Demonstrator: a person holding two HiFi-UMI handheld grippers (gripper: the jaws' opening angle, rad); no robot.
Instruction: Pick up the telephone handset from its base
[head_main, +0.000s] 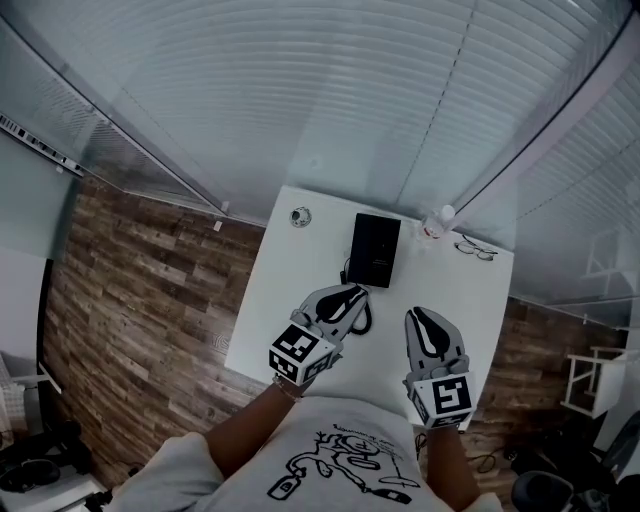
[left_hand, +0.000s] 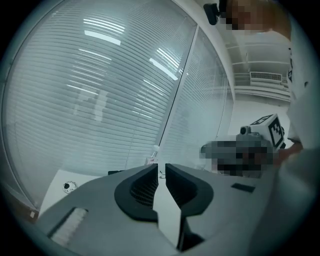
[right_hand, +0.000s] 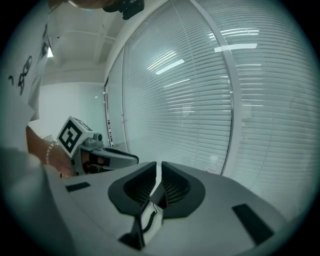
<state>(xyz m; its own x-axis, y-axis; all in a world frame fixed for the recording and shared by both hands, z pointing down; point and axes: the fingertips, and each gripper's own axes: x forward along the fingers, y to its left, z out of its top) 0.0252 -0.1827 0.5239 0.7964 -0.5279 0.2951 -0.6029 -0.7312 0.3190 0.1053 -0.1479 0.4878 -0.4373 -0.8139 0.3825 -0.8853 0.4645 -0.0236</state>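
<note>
A black telephone (head_main: 375, 250) lies on the white table (head_main: 275, 310), toward its far side, with the handset on its base. Its coiled cord (right_hand: 147, 220) trails toward the near edge. My left gripper (head_main: 352, 293) hovers just in front of the phone's near left corner, jaws shut with nothing between them (left_hand: 161, 167). My right gripper (head_main: 418, 316) hangs to the right of the phone and a little nearer, also shut and empty (right_hand: 159, 167). Neither gripper touches the phone.
A small round object (head_main: 301, 216) sits at the table's far left. A small white bottle (head_main: 437, 222) and a pair of glasses (head_main: 477, 249) lie at the far right. Glass walls with blinds stand behind the table; wood flooring lies to the left.
</note>
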